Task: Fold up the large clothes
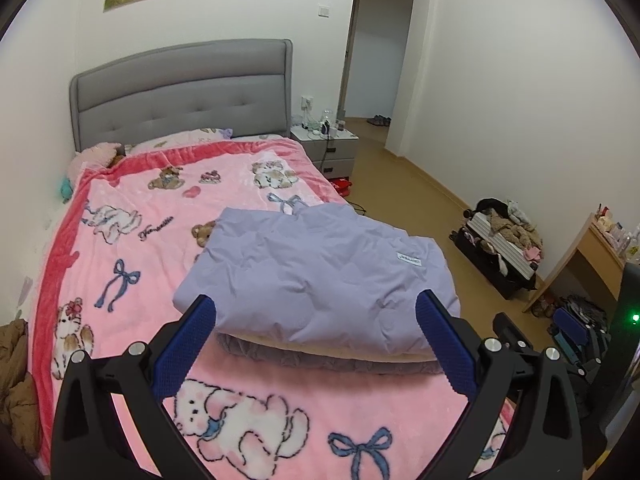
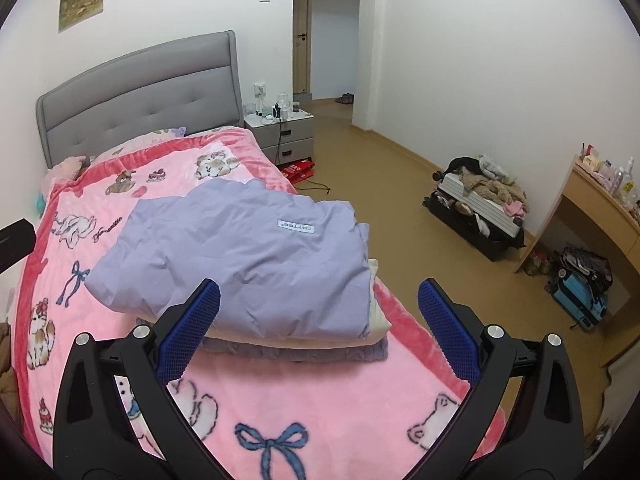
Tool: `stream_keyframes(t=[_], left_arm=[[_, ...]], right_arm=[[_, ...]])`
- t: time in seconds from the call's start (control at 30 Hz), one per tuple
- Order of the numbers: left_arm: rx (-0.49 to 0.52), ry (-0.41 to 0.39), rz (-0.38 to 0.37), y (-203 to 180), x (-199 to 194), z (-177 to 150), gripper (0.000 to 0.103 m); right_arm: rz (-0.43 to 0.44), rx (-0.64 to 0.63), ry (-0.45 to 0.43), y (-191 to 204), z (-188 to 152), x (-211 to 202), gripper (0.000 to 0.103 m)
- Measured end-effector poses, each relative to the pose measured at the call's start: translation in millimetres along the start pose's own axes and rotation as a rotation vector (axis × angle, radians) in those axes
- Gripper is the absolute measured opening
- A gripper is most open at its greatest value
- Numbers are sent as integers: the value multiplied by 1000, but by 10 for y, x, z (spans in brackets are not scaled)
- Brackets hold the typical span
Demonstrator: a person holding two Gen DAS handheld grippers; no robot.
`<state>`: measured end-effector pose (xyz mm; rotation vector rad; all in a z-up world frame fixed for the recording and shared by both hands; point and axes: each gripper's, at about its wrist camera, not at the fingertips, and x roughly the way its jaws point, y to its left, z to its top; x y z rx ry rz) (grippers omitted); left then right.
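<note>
I hold my left gripper [image 1: 316, 312] and right gripper [image 2: 319, 300] level above the pink blanket [image 1: 132, 256], both aimed at the folded lavender jacket [image 1: 316, 268], jaws spread wide and gripping nothing. The jacket tops a stack on the blanket, over a cream layer [image 2: 304, 340] and a purple knit [image 2: 320, 354].

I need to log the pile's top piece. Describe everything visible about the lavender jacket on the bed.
The lavender jacket is folded into a rough, puffy rectangle of smooth, lightly wrinkled quilted-looking fabric. A small white label sits on its upper face. It lies flat as the top layer of a stack, resting on a cream layer above a grey-purple knit, all on the pink blanket near the bed's right edge. Both grippers, left and right, are open, not gripping it.
</note>
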<state>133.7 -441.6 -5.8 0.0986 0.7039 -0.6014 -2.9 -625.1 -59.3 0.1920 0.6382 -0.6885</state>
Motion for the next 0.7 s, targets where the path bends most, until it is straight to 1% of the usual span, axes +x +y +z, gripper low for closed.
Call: stream_keyframes(t=[0.13, 0.43, 0.7], left_arm=[[7, 2, 10, -23, 13, -4, 99], [5, 10, 0, -22, 23, 20, 99], [-19, 33, -10, 31, 56, 27, 99]], right_arm=[[-4, 1, 3, 5, -5, -11, 95], [0, 11, 3, 3, -31, -27, 95], [7, 13, 3, 5, -48, -49, 95]])
